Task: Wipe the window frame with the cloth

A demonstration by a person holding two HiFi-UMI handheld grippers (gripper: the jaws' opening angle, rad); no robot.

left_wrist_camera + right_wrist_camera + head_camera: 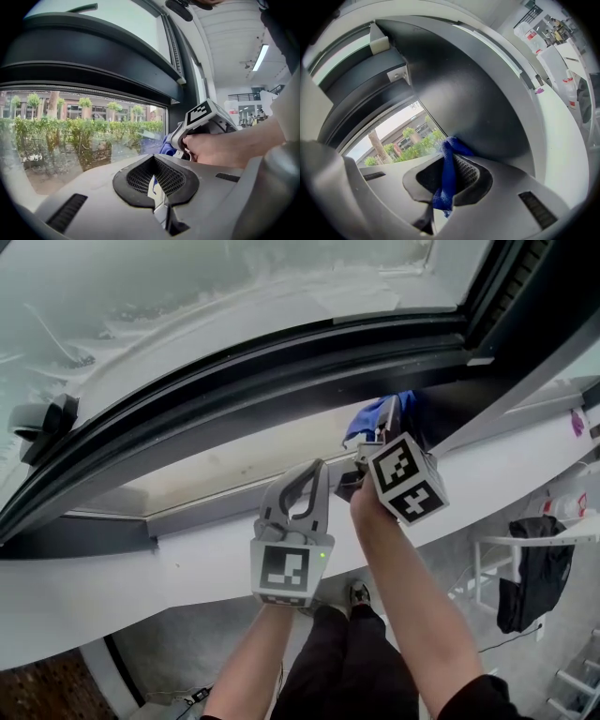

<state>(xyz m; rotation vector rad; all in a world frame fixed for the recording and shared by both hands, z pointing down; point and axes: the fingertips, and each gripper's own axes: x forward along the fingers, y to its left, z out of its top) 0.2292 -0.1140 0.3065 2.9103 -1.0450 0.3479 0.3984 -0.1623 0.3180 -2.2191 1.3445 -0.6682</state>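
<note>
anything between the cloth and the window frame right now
Nothing visible. The blue cloth, clamped in the right gripper, sits right at the dark window frame; contact cannot be confirmed. The left gripper is off to the side, shut and empty.

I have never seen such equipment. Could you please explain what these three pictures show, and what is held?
A person holds two hand tools, each a gripper with two jaws. The head view looks down from a camera on the person's head; each gripper view comes from a camera on that gripper. The right gripper is shut on a blue cloth, close to the dark window frame. The left gripper is shut and empty, near the white sill.
</note>
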